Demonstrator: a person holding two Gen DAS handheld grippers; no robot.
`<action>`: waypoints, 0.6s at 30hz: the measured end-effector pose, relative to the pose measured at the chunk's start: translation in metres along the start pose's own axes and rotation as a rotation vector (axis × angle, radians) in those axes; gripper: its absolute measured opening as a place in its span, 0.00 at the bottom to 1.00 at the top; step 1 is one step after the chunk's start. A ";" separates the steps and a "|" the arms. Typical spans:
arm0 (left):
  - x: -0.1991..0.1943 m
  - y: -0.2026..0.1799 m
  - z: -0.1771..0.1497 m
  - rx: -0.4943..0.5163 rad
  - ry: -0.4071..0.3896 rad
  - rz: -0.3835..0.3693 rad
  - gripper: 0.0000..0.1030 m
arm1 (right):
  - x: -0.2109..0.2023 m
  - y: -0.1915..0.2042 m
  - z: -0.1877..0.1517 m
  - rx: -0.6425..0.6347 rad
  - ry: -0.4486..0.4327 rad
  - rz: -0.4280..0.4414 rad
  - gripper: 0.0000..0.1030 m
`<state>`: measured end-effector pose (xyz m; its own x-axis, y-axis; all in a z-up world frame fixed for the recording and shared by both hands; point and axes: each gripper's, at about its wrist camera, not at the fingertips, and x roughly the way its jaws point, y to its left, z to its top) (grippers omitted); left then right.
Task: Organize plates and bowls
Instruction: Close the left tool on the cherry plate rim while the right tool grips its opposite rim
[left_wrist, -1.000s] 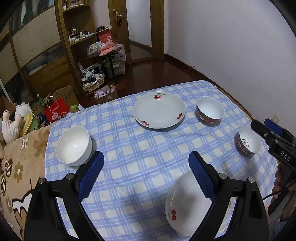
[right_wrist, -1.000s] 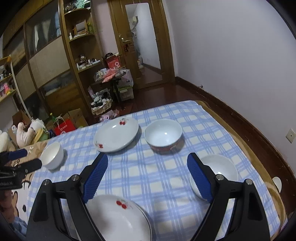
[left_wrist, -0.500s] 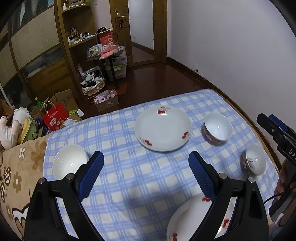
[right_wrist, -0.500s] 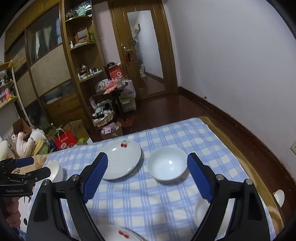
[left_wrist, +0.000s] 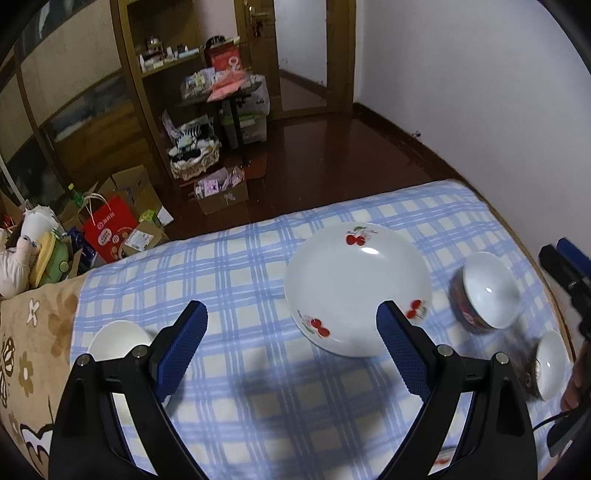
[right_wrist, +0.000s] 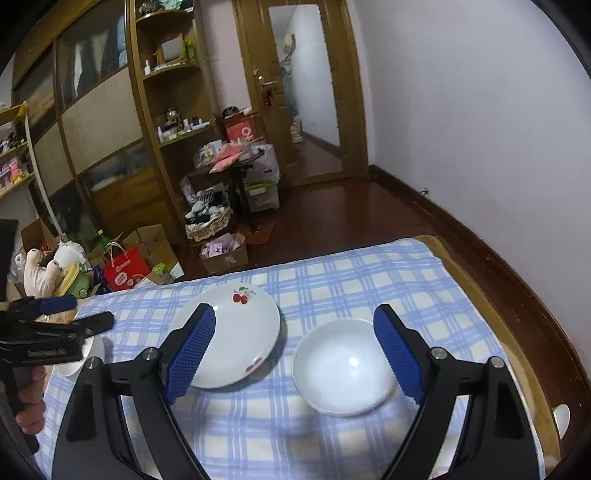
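Note:
My left gripper (left_wrist: 291, 347) is open and empty above the blue checked cloth (left_wrist: 240, 280). Ahead of it, slightly right, lies a white cherry plate (left_wrist: 356, 288). A plain white bowl (left_wrist: 114, 339) sits partly behind its left finger. Two red-sided bowls (left_wrist: 487, 291) (left_wrist: 550, 365) stand at the right, near my right gripper (left_wrist: 554, 251). In the right wrist view my right gripper (right_wrist: 295, 352) is open with nothing between its pads. It hovers over the gap between the cherry plate (right_wrist: 229, 332) and a white bowl (right_wrist: 343, 369). My left gripper (right_wrist: 92, 312) shows at the left.
The cloth ends at a far edge (right_wrist: 314, 258) with dark wooden floor beyond. A brown flowered blanket (left_wrist: 33, 332) lies left of the cloth. A white wall (right_wrist: 480, 129) runs along the right. Cardboard boxes, a red bag (left_wrist: 109, 229) and shelves stand further off.
Both grippers have moved forward over the cloth toward the far cherry plate. The near plate has slipped out of both views beneath them. Both jaws stay equally wide.

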<state>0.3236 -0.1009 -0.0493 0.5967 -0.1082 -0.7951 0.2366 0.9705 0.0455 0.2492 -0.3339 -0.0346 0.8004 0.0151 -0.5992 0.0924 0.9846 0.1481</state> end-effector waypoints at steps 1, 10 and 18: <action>0.010 0.000 0.002 -0.002 0.013 0.002 0.89 | 0.007 0.000 0.004 0.003 0.009 0.008 0.89; 0.084 0.010 0.001 -0.037 0.131 -0.003 0.89 | 0.095 0.003 0.018 0.016 0.194 0.088 0.88; 0.127 0.017 -0.004 -0.049 0.218 0.013 0.89 | 0.158 0.011 0.002 -0.037 0.357 0.076 0.75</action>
<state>0.4003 -0.0969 -0.1518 0.4179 -0.0518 -0.9070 0.1891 0.9815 0.0311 0.3777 -0.3207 -0.1263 0.5464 0.1414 -0.8255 0.0140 0.9840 0.1778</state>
